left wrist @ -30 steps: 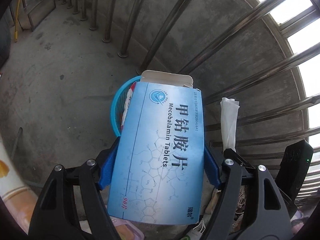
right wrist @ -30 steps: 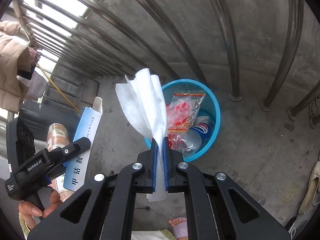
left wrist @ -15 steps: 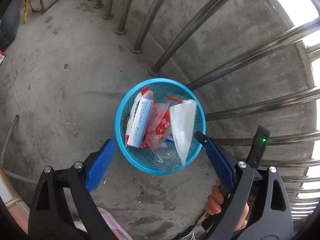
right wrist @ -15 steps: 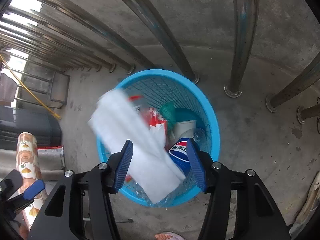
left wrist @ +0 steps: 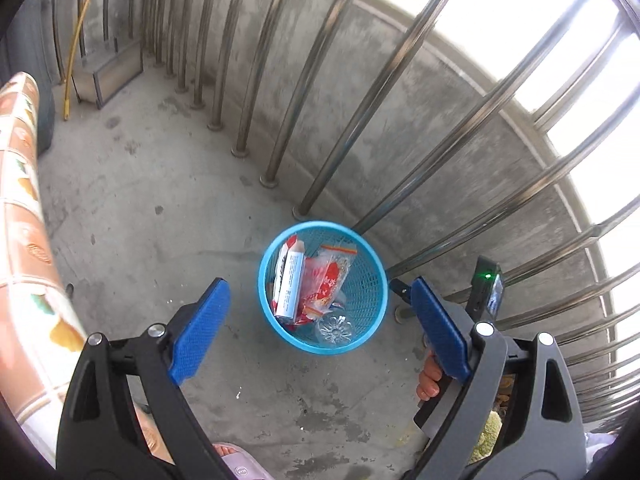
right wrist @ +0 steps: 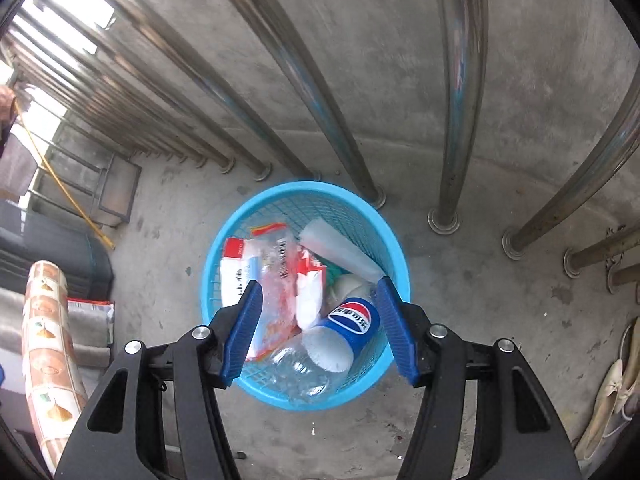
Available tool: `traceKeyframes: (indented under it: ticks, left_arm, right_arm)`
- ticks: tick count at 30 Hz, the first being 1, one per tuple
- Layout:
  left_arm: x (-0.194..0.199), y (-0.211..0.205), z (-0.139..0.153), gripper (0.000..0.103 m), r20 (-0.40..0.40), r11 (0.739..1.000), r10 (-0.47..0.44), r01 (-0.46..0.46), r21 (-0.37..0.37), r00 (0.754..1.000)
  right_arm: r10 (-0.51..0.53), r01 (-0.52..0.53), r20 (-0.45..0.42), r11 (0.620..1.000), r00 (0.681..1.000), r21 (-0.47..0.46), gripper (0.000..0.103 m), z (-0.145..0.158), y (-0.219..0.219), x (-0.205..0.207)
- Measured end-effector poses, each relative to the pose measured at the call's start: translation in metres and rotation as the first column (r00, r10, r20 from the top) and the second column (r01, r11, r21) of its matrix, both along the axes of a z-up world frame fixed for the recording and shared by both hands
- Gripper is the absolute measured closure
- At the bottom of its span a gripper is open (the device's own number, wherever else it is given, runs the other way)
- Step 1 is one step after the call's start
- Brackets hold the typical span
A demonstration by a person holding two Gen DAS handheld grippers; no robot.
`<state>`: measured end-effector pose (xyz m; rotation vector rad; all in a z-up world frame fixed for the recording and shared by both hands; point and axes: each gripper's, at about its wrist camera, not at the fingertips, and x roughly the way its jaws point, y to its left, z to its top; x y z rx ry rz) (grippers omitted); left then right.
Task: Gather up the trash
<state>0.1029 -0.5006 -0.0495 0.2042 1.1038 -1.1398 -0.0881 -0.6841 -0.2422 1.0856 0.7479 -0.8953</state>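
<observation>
A blue mesh basket (left wrist: 265, 280) (right wrist: 304, 186) stands on the concrete floor by the railing. Inside lie a medicine box (left wrist: 290, 284) (right wrist: 236, 276), a red snack bag (left wrist: 328, 280) (right wrist: 276, 280), a white tissue (right wrist: 336, 250) and a clear Pepsi bottle (right wrist: 352, 316). My left gripper (left wrist: 318, 284) hangs open and high above the basket, with nothing in it. My right gripper (right wrist: 319, 282) hovers close over the basket, its jaws opening and nothing between them. Its black body (left wrist: 486, 292) and the hand (left wrist: 430, 380) holding it show in the left wrist view.
Steel railing bars (left wrist: 320, 80) (right wrist: 460, 100) and a low concrete wall stand behind the basket. A patterned roll (left wrist: 24, 220) (right wrist: 48, 340) lies on the left. Pale shoes (right wrist: 616, 392) sit at the right, and a metal frame (left wrist: 108, 76) stands further back.
The left gripper let go of the medicine box, which now lies in the basket, and rose. The right gripper opened, dropped the tissue into the basket and sank closer.
</observation>
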Motion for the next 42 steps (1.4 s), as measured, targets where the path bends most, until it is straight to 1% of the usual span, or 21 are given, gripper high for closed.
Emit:
traceKeyframes:
  ticks: [3, 6, 8, 9, 12, 14, 15, 17, 18, 20, 21, 22, 24, 26, 29, 32, 33, 36, 38, 40, 42]
  left_arm:
    - [-0.001, 0.039, 0.027, 0.015, 0.028, 0.998, 0.026, -0.025, -0.059, 0.999]
    - [-0.001, 0.080, 0.047, 0.015, 0.054, 0.991, 0.071, -0.065, -0.114, 0.996]
    - [-0.002, 0.113, 0.061, 0.014, 0.067, 0.982, 0.112, -0.101, -0.158, 0.991]
    - [-0.002, 0.129, 0.068, 0.014, 0.074, 0.978, 0.133, -0.118, -0.175, 0.988]
    - [-0.004, 0.185, 0.085, 0.012, 0.108, 0.958, 0.216, -0.189, -0.217, 0.970]
    - [-0.007, 0.221, 0.094, 0.011, 0.149, 0.943, 0.282, -0.245, -0.226, 0.948]
    - [-0.009, 0.237, 0.097, 0.011, 0.167, 0.936, 0.308, -0.268, -0.228, 0.936]
    - [-0.012, 0.271, 0.104, 0.010, 0.188, 0.918, 0.365, -0.318, -0.236, 0.912]
    - [-0.014, 0.288, 0.107, 0.010, 0.193, 0.904, 0.400, -0.352, -0.241, 0.896]
    - [-0.018, 0.323, 0.111, 0.009, 0.192, 0.865, 0.481, -0.428, -0.263, 0.855]
    - [-0.019, 0.340, 0.111, 0.009, 0.184, 0.848, 0.512, -0.459, -0.266, 0.839]
    - [-0.021, 0.354, 0.110, 0.009, 0.182, 0.827, 0.551, -0.502, -0.253, 0.815]
    - [-0.021, 0.384, 0.108, 0.009, 0.187, 0.773, 0.632, -0.598, -0.212, 0.752]
    - [-0.022, 0.413, 0.103, 0.009, 0.204, 0.696, 0.717, -0.699, -0.164, 0.667]
    - [-0.025, 0.453, 0.094, 0.009, 0.259, 0.600, 0.788, -0.790, -0.122, 0.559]
    - [-0.034, 0.486, 0.085, 0.009, 0.333, 0.520, 0.817, -0.851, -0.074, 0.471]
    - [-0.038, 0.496, 0.083, 0.009, 0.358, 0.499, 0.820, -0.864, -0.066, 0.446]
    - [-0.049, 0.519, 0.079, 0.009, 0.436, 0.455, 0.814, -0.888, -0.071, 0.383]
    - [-0.056, 0.528, 0.081, 0.009, 0.461, 0.440, 0.813, -0.894, -0.088, 0.355]
    - [-0.060, 0.532, 0.082, 0.009, 0.479, 0.437, 0.808, -0.894, -0.097, 0.343]
    - [-0.062, 0.531, 0.080, 0.009, 0.482, 0.442, 0.803, -0.893, -0.084, 0.352]
  right_arm:
    - [0.035, -0.032, 0.047, 0.997, 0.998, -0.067, 0.045, 0.030, 0.022, -0.001]
    - [0.088, -0.076, 0.093, 0.988, 0.992, -0.132, 0.044, 0.067, 0.051, 0.002]
    - [0.131, -0.105, 0.124, 0.976, 0.984, -0.191, 0.040, 0.100, 0.075, 0.005]
    - [0.152, -0.119, 0.138, 0.967, 0.979, -0.224, 0.036, 0.116, 0.088, 0.006]
    - [0.242, -0.176, 0.155, 0.921, 0.958, -0.348, 0.025, 0.169, 0.132, 0.013]
    - [0.311, -0.222, 0.146, 0.873, 0.939, -0.434, 0.020, 0.203, 0.163, 0.020]
    - [0.345, -0.245, 0.138, 0.848, 0.929, -0.470, 0.016, 0.218, 0.179, 0.025]
    - [0.404, -0.278, 0.121, 0.788, 0.907, -0.549, 0.011, 0.245, 0.216, 0.031]
    - [0.431, -0.291, 0.116, 0.761, 0.895, -0.579, 0.007, 0.254, 0.231, 0.033]
    - [0.480, -0.324, 0.097, 0.714, 0.872, -0.620, 0.006, 0.269, 0.264, 0.040]
    - [0.500, -0.339, 0.090, 0.699, 0.862, -0.630, 0.006, 0.275, 0.277, 0.044]
    - [0.522, -0.359, 0.083, 0.684, 0.849, -0.635, 0.006, 0.280, 0.292, 0.049]
    - [0.573, -0.406, 0.072, 0.658, 0.816, -0.634, 0.006, 0.285, 0.318, 0.058]
    - [0.613, -0.458, 0.030, 0.622, 0.790, -0.635, 0.006, 0.288, 0.348, 0.070]
    - [0.666, -0.520, -0.010, 0.572, 0.746, -0.634, 0.006, 0.286, 0.392, 0.086]
    - [0.715, -0.581, -0.037, 0.536, 0.699, -0.613, 0.006, 0.284, 0.429, 0.104]
    - [0.724, -0.594, -0.047, 0.525, 0.688, -0.609, 0.006, 0.283, 0.438, 0.108]
    - [0.752, -0.619, -0.073, 0.479, 0.655, -0.623, 0.006, 0.283, 0.472, 0.116]
    - [0.764, -0.623, -0.087, 0.448, 0.639, -0.641, 0.006, 0.281, 0.488, 0.117]
    - [0.778, -0.628, -0.102, 0.414, 0.620, -0.659, 0.006, 0.280, 0.501, 0.118]
    - [0.780, -0.640, -0.120, 0.404, 0.615, -0.653, 0.006, 0.276, 0.509, 0.119]
